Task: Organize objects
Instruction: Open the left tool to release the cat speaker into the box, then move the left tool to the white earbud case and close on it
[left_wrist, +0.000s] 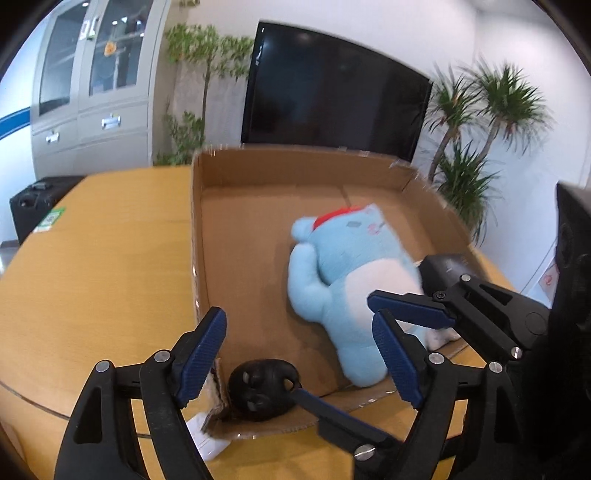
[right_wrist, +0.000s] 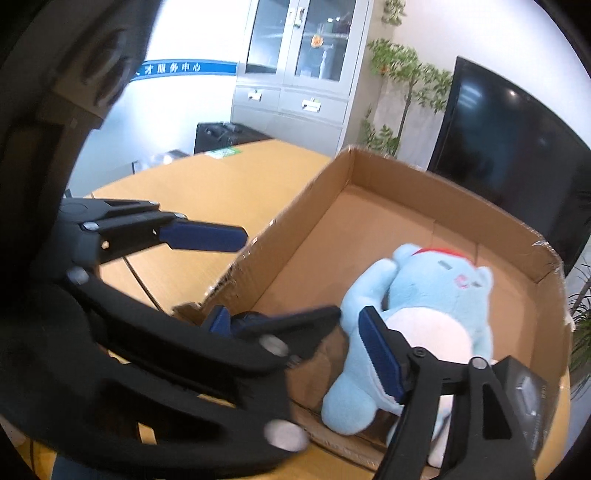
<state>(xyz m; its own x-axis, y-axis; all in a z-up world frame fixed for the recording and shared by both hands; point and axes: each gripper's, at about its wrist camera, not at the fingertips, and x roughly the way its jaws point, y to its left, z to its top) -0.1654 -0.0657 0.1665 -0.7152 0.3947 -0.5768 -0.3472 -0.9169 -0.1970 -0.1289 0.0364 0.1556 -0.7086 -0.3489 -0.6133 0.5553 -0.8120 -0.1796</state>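
Observation:
A light blue plush toy with a white belly and a red cap lies on its back inside an open cardboard box. My left gripper hovers open over the box's near end, with the plush's legs below its right finger and no pad pressing on it. My right gripper is open too, its right pad just above the plush's side. Each gripper shows in the other's view, the right gripper and the left gripper, and their fingers cross. A black rounded object sits in the box's near left corner.
The box stands on a wooden table with a green sticker. A dark box sits by the cardboard box's right side. A white item lies at its near corner. A screen, cabinet and plants stand behind.

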